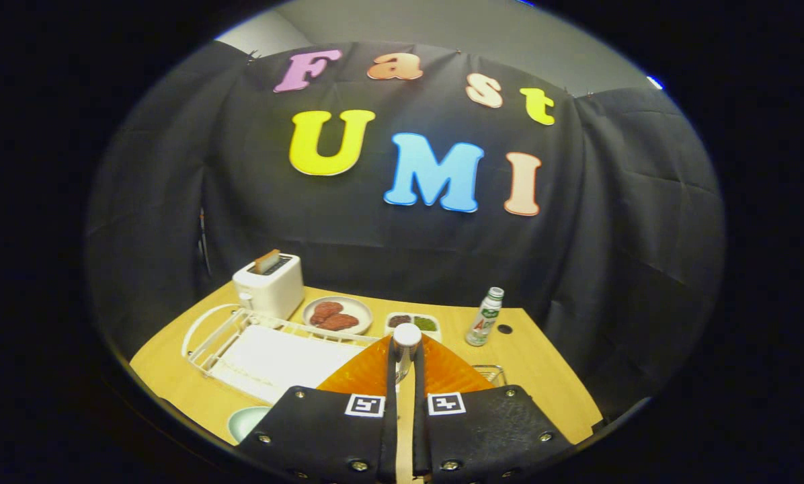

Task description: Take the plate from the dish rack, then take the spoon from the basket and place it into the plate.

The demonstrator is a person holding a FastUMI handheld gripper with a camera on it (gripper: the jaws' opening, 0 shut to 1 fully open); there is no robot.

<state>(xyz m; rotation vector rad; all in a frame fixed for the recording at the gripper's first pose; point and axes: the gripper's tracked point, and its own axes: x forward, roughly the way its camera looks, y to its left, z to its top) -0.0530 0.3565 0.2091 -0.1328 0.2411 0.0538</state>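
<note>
1. We see the claw [405, 376] narrow, its fingers pressing a metal spoon [404, 353], bowl end up.
2. We see the orange plate [442, 373] just beneath, beside the white rack [240, 343] on the bench [543, 376].

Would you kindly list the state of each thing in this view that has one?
gripper: shut on the spoon
spoon: held upright between the fingers
orange plate: lying on the table, beneath the fingers
dish rack: no dishes visible in it
toaster: slice standing up in the slot
bottle: upright, capped
</note>
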